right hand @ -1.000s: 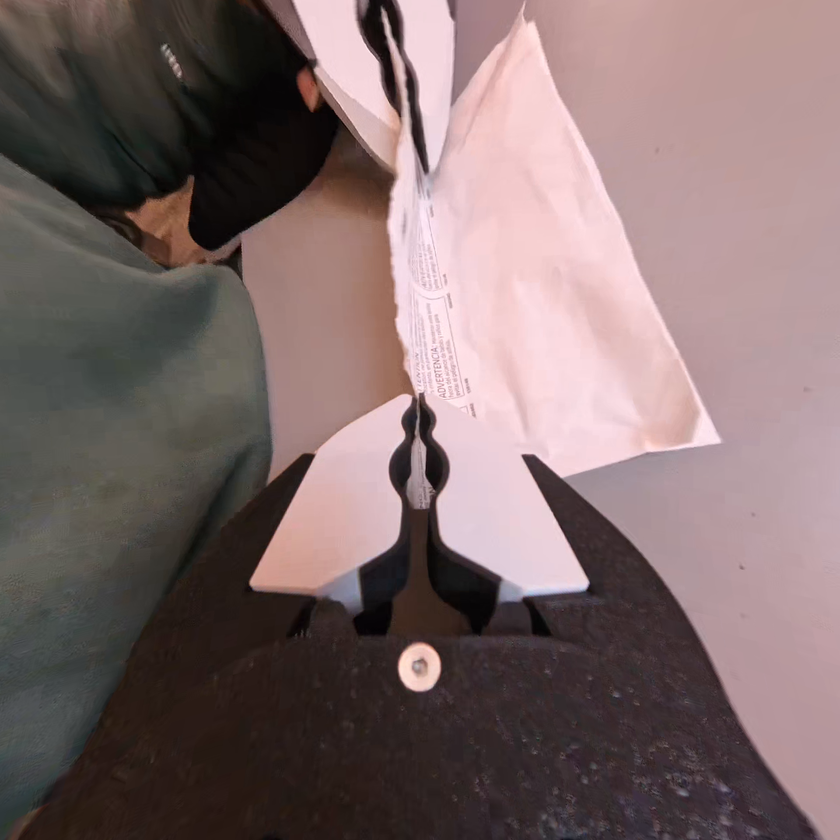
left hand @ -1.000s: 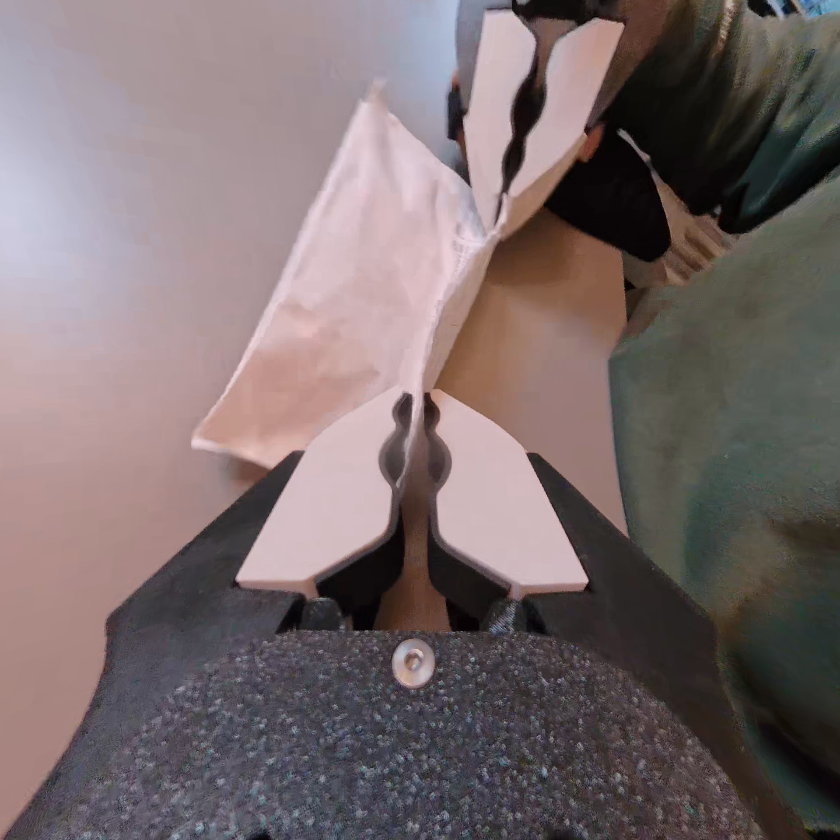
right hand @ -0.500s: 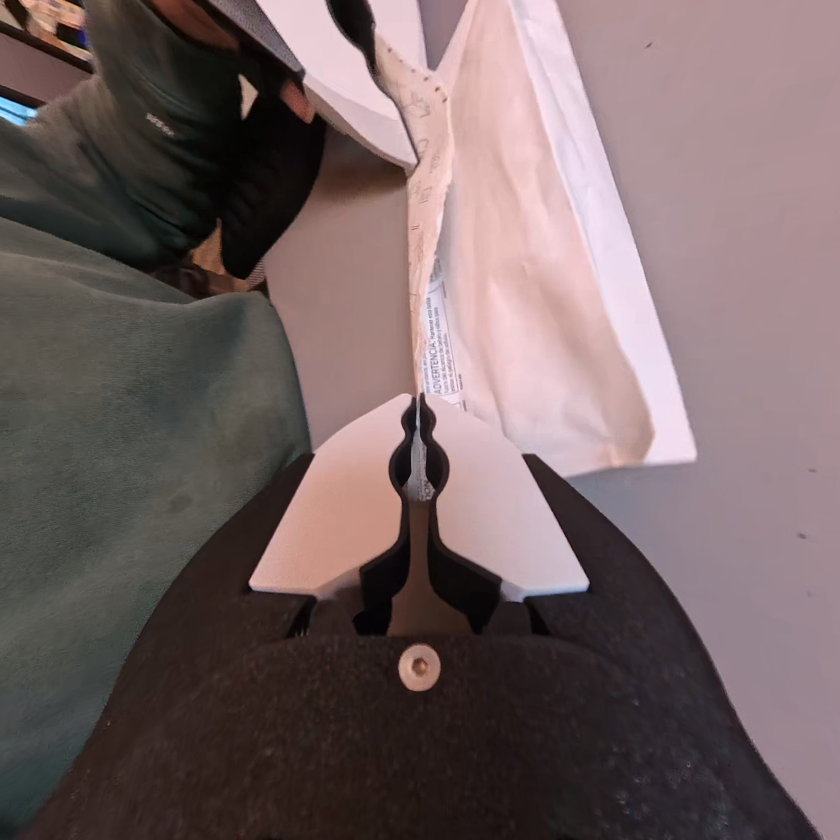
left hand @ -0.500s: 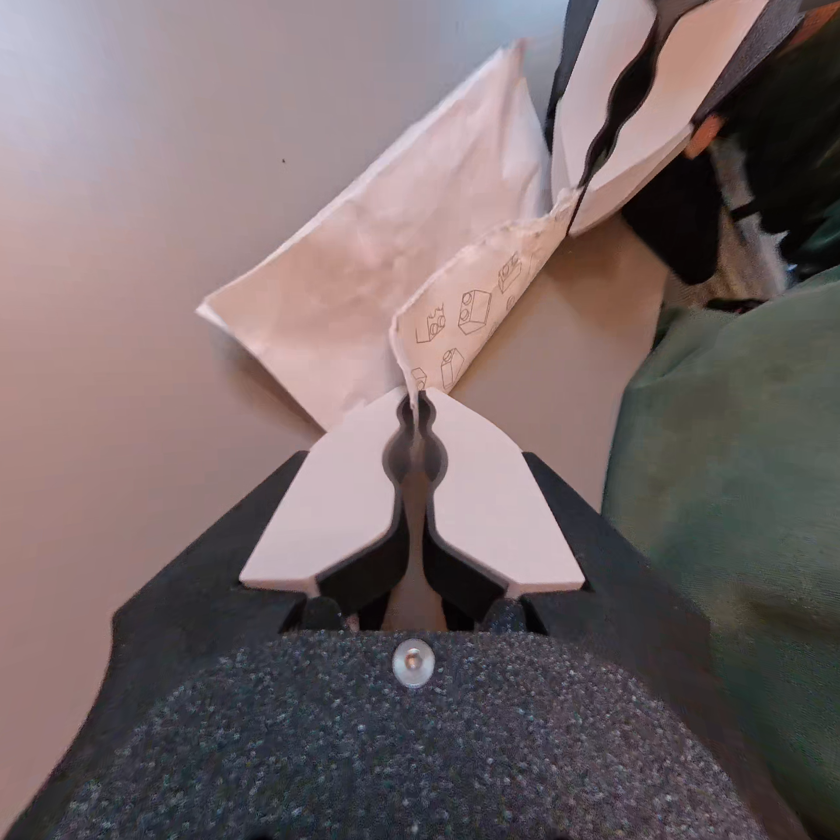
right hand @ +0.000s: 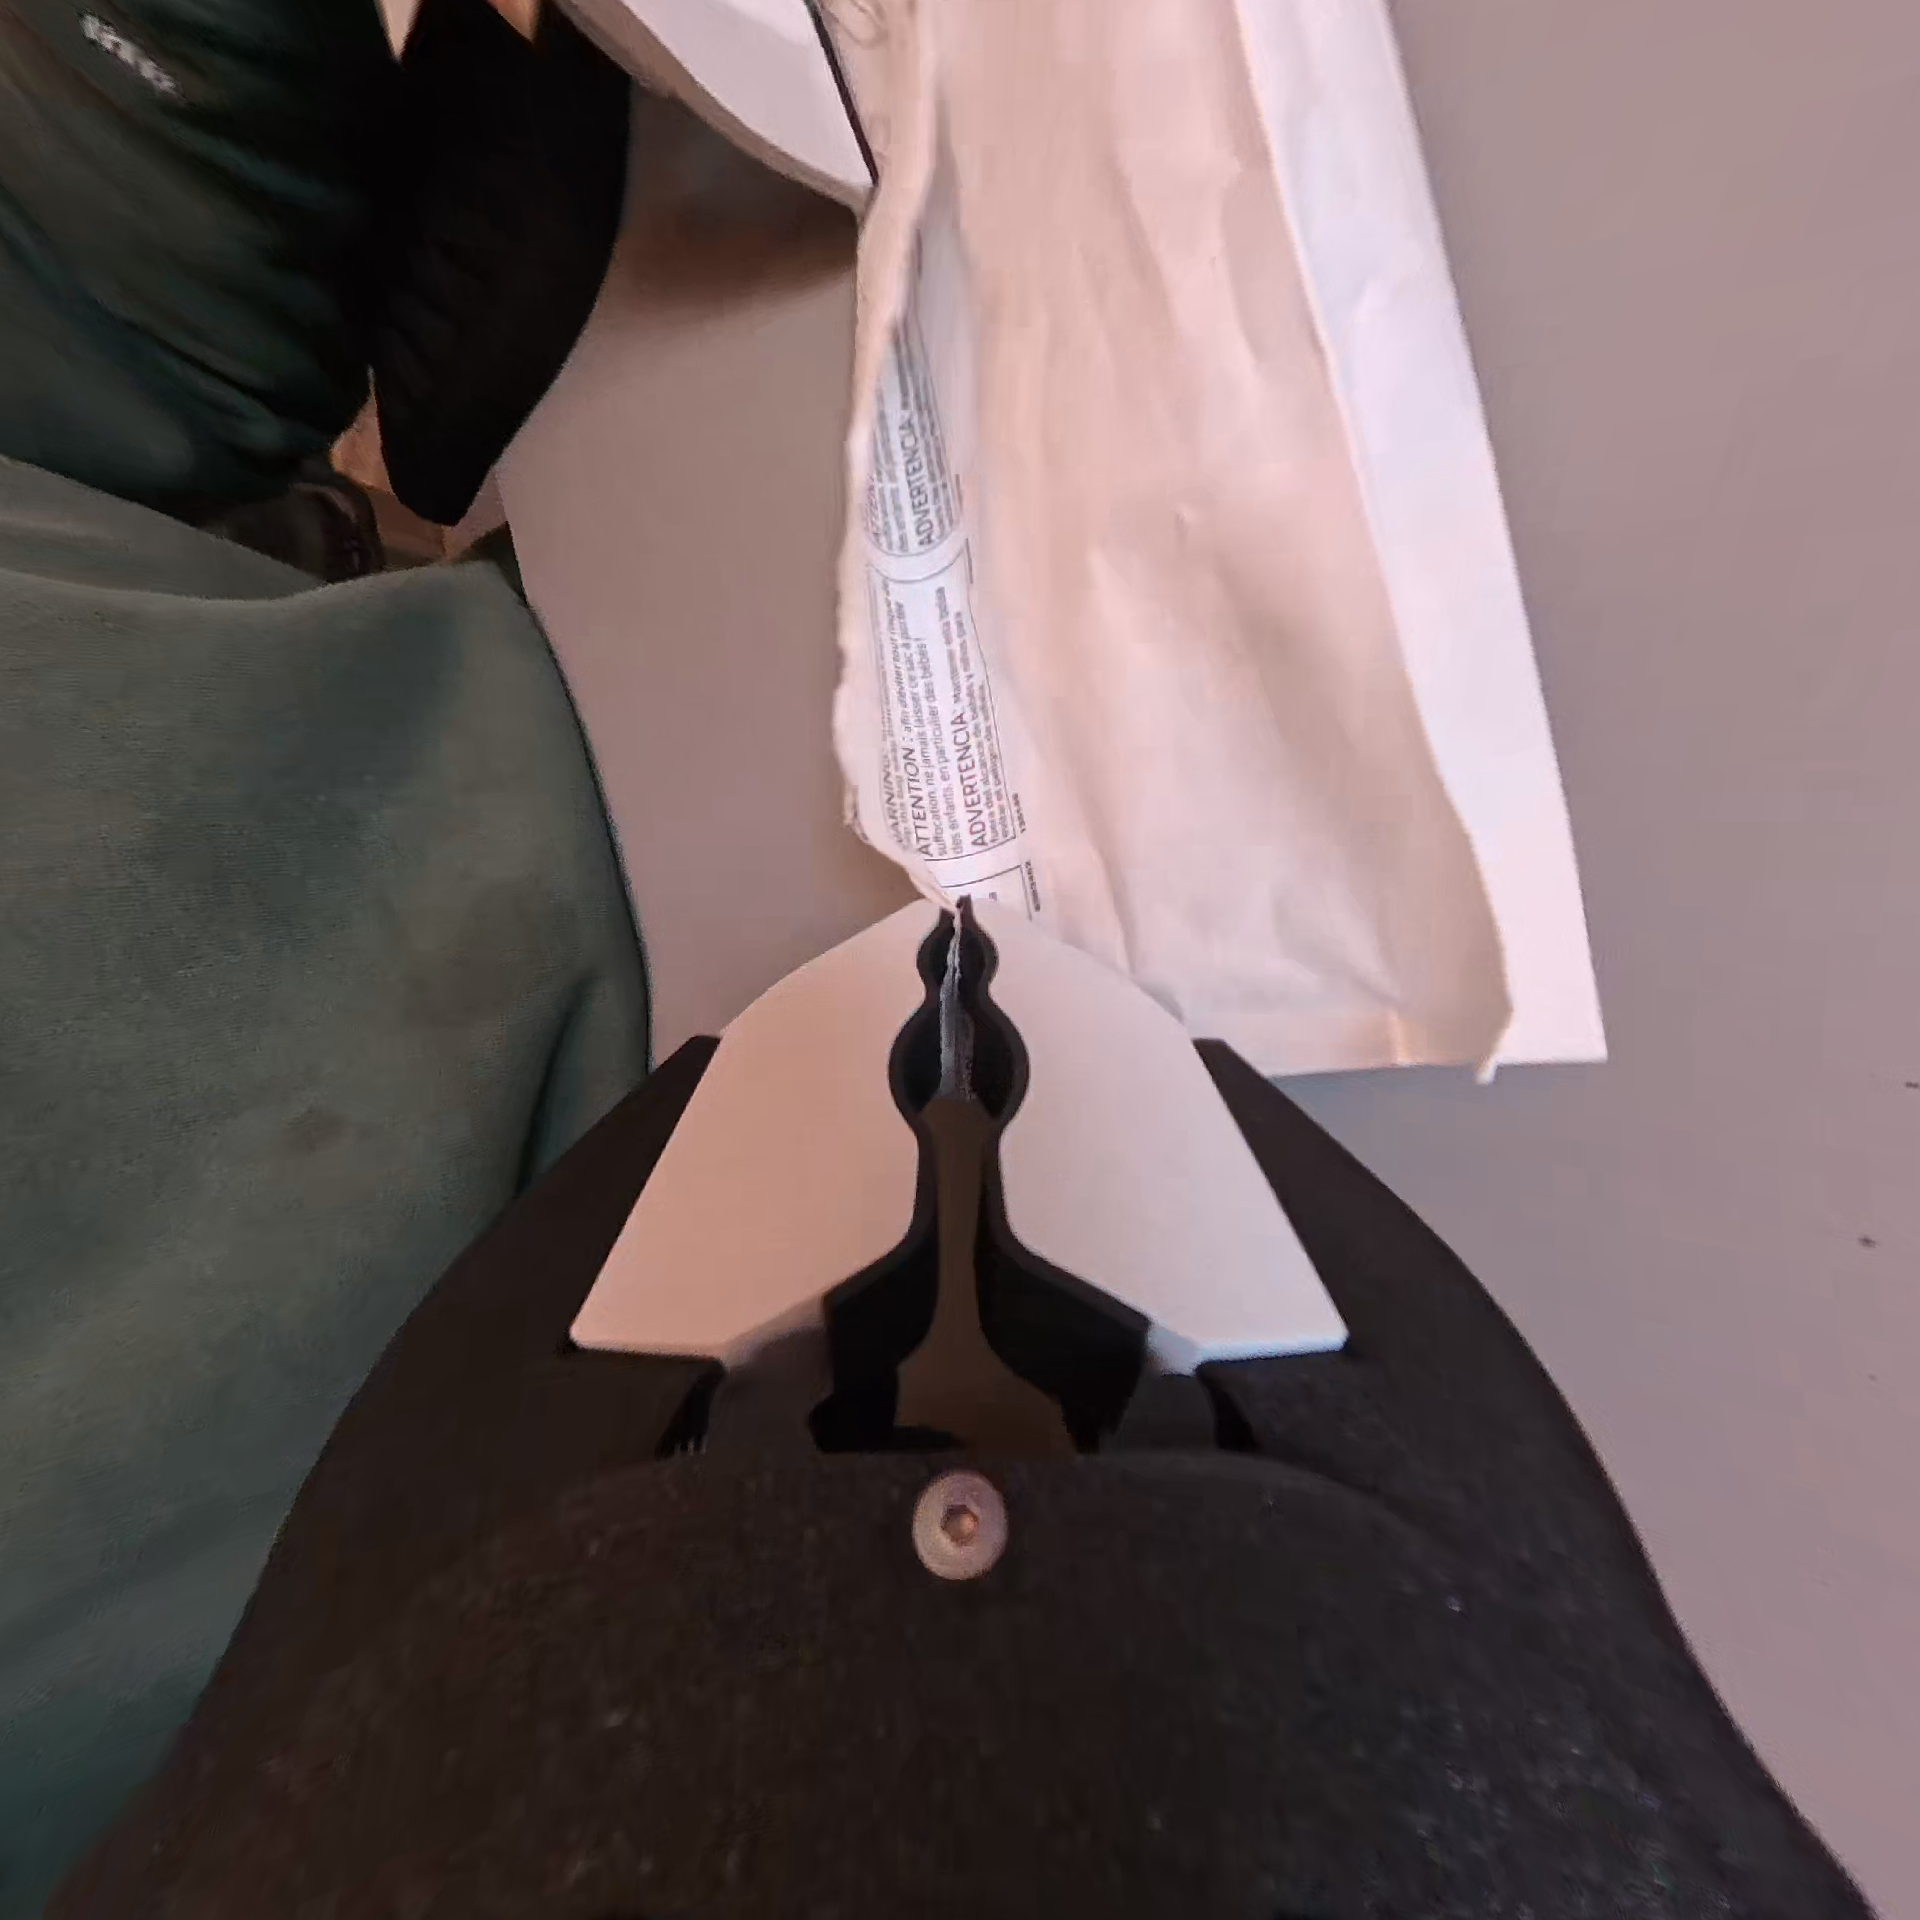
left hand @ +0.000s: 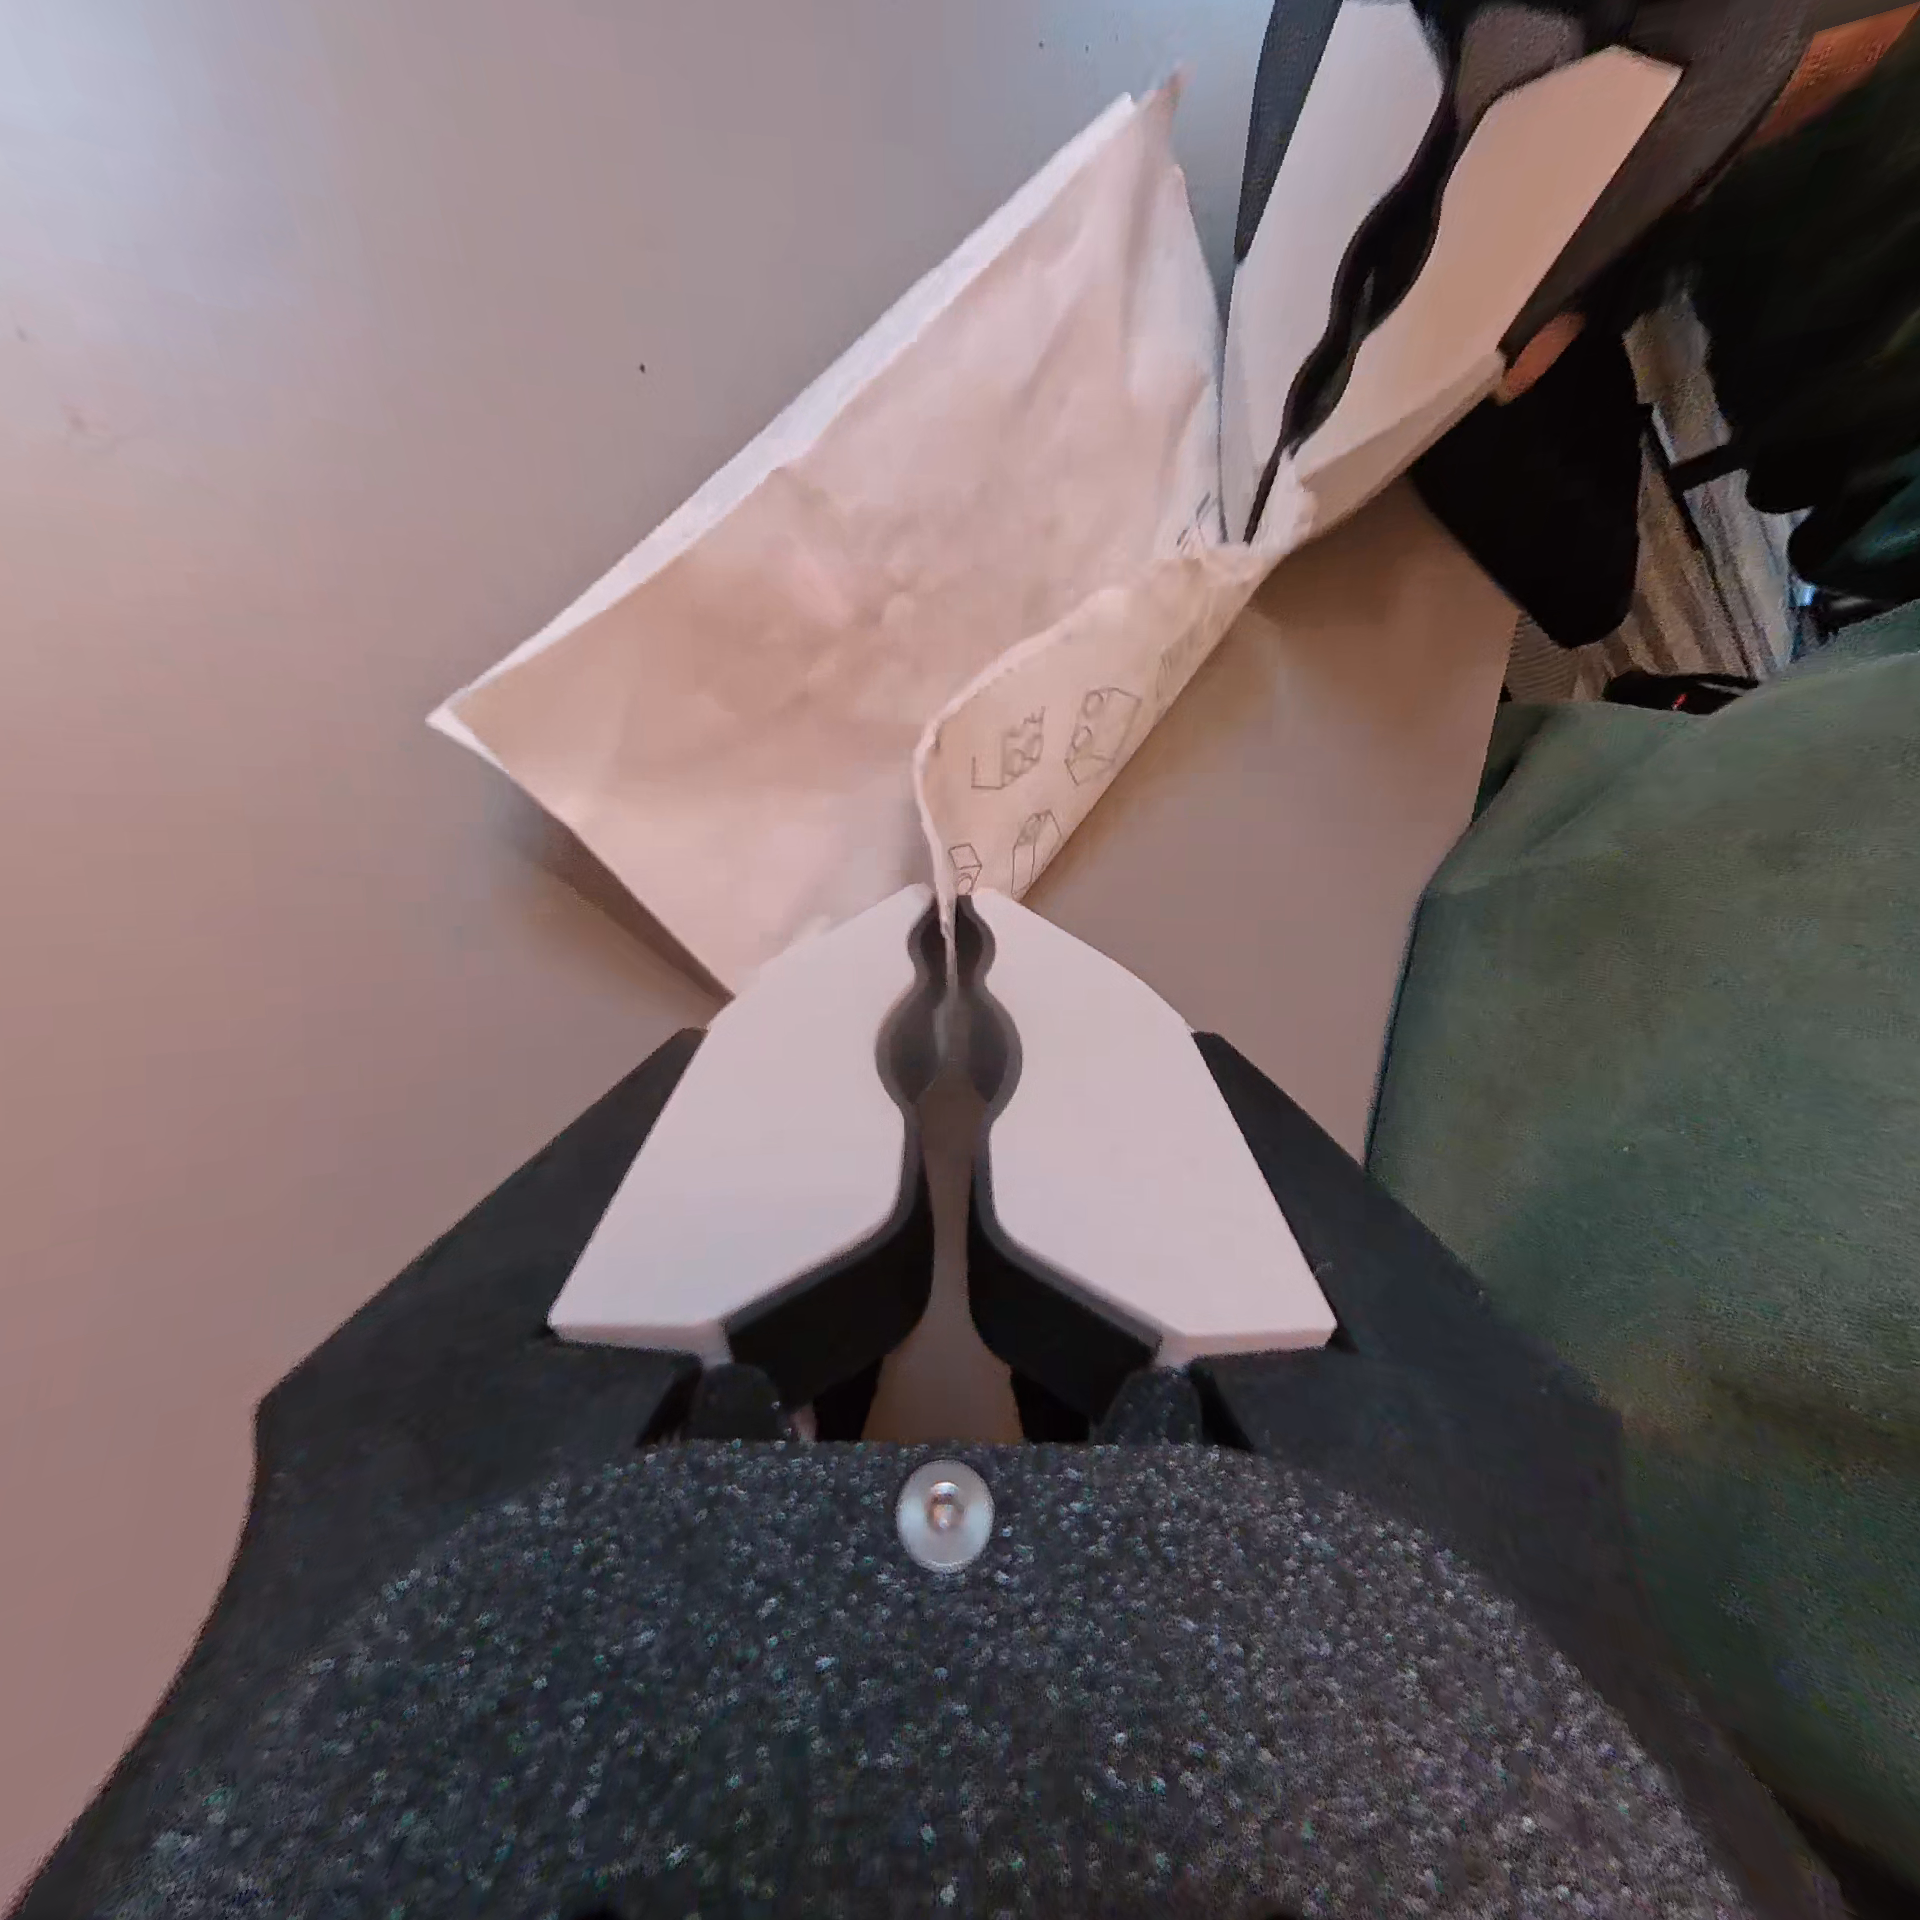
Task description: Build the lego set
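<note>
A white paper bag with small printed drawings and a printed text panel hangs between both grippers above a grey table. My left gripper is shut on one side of the bag's top edge. My right gripper is shut on the other side of the top edge; it also shows in the left wrist view, still pinching the paper. The bag is torn along the top, and a torn strip with drawings curls between the two grippers. The bag's contents are hidden.
The grey table lies under the bag, also in the right wrist view. A person's green sleeve fills the right side of the left view and the left side of the right view. A black glove shows near the other gripper. The left gripper's tips are roughly 12 cm from the right gripper's.
The two grippers have pulled apart, and the bag's top edge has torn further open. The bag has swung lower toward the table and a printed strip now curls between the grippers.
</note>
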`<state>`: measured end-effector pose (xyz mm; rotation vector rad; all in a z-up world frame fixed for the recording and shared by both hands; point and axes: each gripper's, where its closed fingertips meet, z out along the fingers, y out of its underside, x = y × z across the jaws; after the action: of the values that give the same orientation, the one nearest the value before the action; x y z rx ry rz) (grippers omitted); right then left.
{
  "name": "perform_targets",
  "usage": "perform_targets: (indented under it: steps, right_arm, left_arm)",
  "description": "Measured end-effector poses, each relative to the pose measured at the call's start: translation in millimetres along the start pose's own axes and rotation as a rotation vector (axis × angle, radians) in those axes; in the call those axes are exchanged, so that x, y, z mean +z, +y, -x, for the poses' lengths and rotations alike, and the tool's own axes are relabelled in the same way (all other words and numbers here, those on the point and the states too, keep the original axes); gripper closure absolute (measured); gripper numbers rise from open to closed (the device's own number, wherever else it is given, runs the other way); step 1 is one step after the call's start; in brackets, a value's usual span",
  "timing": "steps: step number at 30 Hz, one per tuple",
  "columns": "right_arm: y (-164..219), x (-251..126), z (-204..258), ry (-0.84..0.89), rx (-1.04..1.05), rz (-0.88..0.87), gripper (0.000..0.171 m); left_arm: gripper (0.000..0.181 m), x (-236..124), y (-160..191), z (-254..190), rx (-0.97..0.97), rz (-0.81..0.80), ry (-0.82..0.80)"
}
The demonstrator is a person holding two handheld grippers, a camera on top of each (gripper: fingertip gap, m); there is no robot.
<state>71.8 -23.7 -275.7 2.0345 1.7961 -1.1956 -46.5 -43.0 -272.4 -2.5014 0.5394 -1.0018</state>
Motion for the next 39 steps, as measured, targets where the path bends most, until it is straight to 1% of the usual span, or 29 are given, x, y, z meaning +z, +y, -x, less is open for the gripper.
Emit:
perform_targets:
  steps: [2, 4, 6, 9, 11, 15, 18, 20, 22, 24, 26, 31, 34, 36, 38, 39]
  right_arm:
    - [1, 3, 3, 0.015, 0.008, 0.017, 0.171]
    - [2, 5, 6, -0.004, 0.022, 0.031, 0.171]
    - [3, 8, 9, -0.03, 0.034, 0.035, 0.171]
    - [3, 8, 11, -0.04, 0.036, 0.03, 0.171]
    - [5, 8, 14, -0.074, 0.061, 0.027, 0.171]
    - [9, 8, 20, -0.085, 0.062, 0.033, 0.171]
    - [11, 7, 24, -0.109, 0.081, 0.01, 0.171]
    - [10, 5, 21, -0.087, 0.074, -0.017, 0.171]
    - [5, 2, 16, -0.05, 0.053, -0.065, 0.17]
    - [1, -2, 11, 0.008, -0.016, -0.11, 0.167]
    - [-2, -9, 4, 0.103, -0.078, -0.152, 0.164]
    - [-11, -36, -17, 0.443, -0.269, -0.183, 0.155]
    - [-30, -48, -4, 0.562, -0.383, -0.236, 0.152]
    - [-47, -51, 16, 0.603, -0.493, -0.278, 0.152]
    - [-63, -42, 40, 0.611, -0.612, -0.294, 0.153]
    - [-68, -30, 50, 0.588, -0.653, -0.278, 0.155]
  left_arm:
    - [0.18, -4, -5, -1, 0.006, -0.039, -0.029]
    - [0.174, -9, -10, 3, 0.009, -0.086, -0.064]
    - [0.173, -11, -13, 6, -0.016, -0.128, -0.057]
    - [0.179, -9, -9, 9, -0.044, -0.13, -0.052]
    - [0.178, -10, -8, 10, -0.064, -0.122, -0.044]
    - [0.181, -7, -5, 6, -0.093, -0.065, 0.022]
    - [0.181, -8, 2, 1, -0.116, 0.022, 0.075]
    - [0.181, -7, 7, 1, -0.144, 0.085, 0.105]
    - [0.181, -4, 12, 5, -0.152, 0.144, 0.086]
    - [0.181, -3, 10, 6, -0.156, 0.162, 0.084]
    - [0.181, -3, 8, 6, -0.15, 0.16, 0.068]
    - [0.181, -2, 8, 6, -0.158, 0.121, 0.059]
    - [0.181, -2, 7, 6, -0.163, 0.1, 0.057]
    - [0.18, -2, 7, 6, -0.164, 0.089, 0.054]
    - [0.18, -2, 7, 6, -0.17, 0.075, 0.056]
    - [0.18, -2, 7, 6, -0.173, 0.068, 0.059]
